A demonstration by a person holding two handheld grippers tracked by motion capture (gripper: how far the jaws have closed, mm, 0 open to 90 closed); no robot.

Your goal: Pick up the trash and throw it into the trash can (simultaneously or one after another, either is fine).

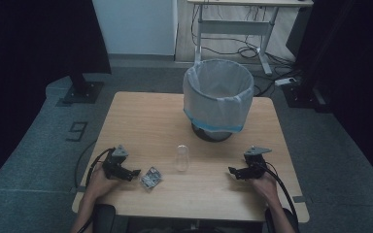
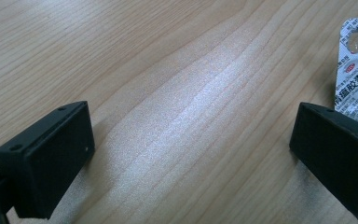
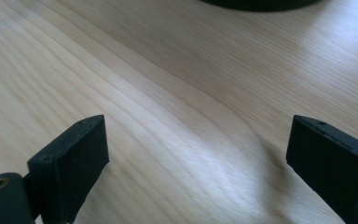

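Crinkled silver foil blister pack point(image 1: 151, 177) lies flat on the pale wood-grain table point(image 1: 141, 121), just beside your left gripper point(image 1: 135, 172); clear plastic bottle point(image 1: 181, 157) lies near mid-table. Neither is picked up yet, so all of the clearing into the round bin with a translucent liner point(image 1: 218, 94) appears left. Your left gripper and right gripper point(image 1: 231, 171) stand wide open, empty

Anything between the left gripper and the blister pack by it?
Nothing visible. The left gripper is open just left of the blister pack, with bare table between them. In the left gripper view the pack sits just beyond one jaw. The clear plastic piece lies farther right, off that line.
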